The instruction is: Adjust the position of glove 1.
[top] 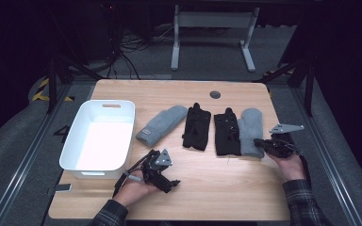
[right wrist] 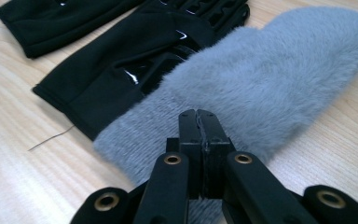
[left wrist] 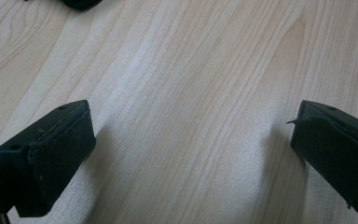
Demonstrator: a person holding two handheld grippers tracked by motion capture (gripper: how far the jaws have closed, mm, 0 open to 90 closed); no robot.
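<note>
Now your right gripper [right wrist: 199,122] is sitting clamped on the grey mitten's [right wrist: 279,70] cuff, the mitten stretching straight ahead; your left gripper [top: 162,176] is idling open.

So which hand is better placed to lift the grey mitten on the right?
The right. Its hand-held gripper sits shut at the cuff of that grey mitten, apparently pinching it, while the left hand-held gripper rests open on bare wood near the white bin.

Place looked like a recording lab: dark curtained walls, cable bundles [top: 122,44] on grey floor, hazard tape [top: 41,89], metal rails [top: 23,160] flanking a wooden worktop [top: 217,188].
</note>
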